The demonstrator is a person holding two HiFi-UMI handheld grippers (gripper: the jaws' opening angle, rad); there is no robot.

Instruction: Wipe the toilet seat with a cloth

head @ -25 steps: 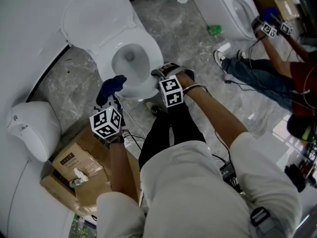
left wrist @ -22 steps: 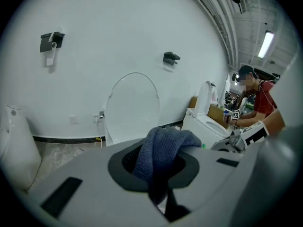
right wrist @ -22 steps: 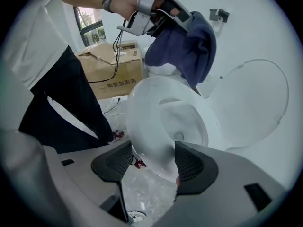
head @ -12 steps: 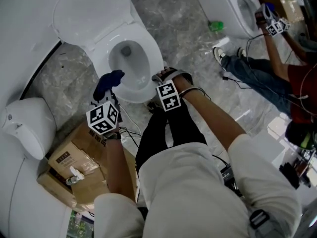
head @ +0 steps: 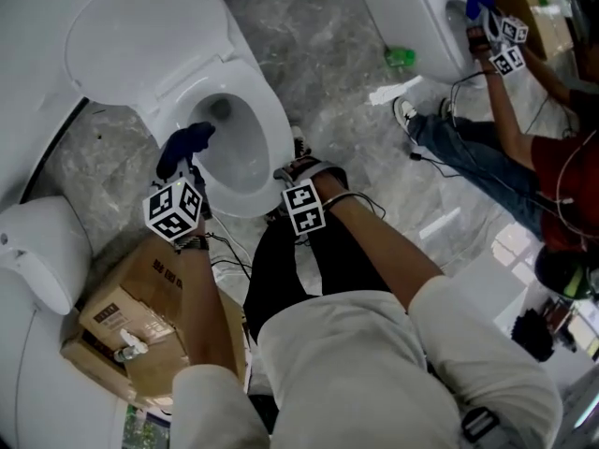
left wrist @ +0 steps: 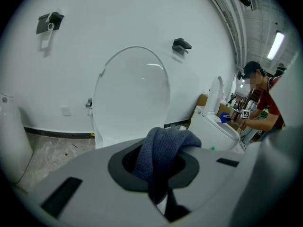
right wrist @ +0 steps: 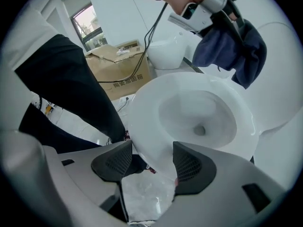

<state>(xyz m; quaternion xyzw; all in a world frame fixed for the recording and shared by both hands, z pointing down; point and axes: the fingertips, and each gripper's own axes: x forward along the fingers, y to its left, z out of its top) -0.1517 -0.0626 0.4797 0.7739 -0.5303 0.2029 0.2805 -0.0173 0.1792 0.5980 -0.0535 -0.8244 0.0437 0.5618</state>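
Your left gripper [head: 186,164] is clamped on the cloth [left wrist: 161,150]. The dark blue fabric bunches up between the jaws and hangs over them. In the head view the cloth [head: 183,142] is over the left side of the seat [head: 270,124], at the edge of the bowl opening. The right gripper view shows it held above the rim. Whether it touches the seat can't be told.

Your right gripper [right wrist: 151,163] has its jaws partly open, with nothing carried. The front edge of the seat [right wrist: 142,110] shows in the gap between the two pads. Whether the pads press on it can't be told. From the head view this gripper [head: 292,172] sits at the front right of the toilet, just beside the rim.

The lid [head: 140,36] stands raised behind the bowl. In the left gripper view the lid [left wrist: 135,98] faces the camera, upright against the white wall.

A box [head: 140,293] sits on the floor by your left arm. A second person [head: 510,162] works at another toilet [head: 426,7] at upper right, well apart from yours.
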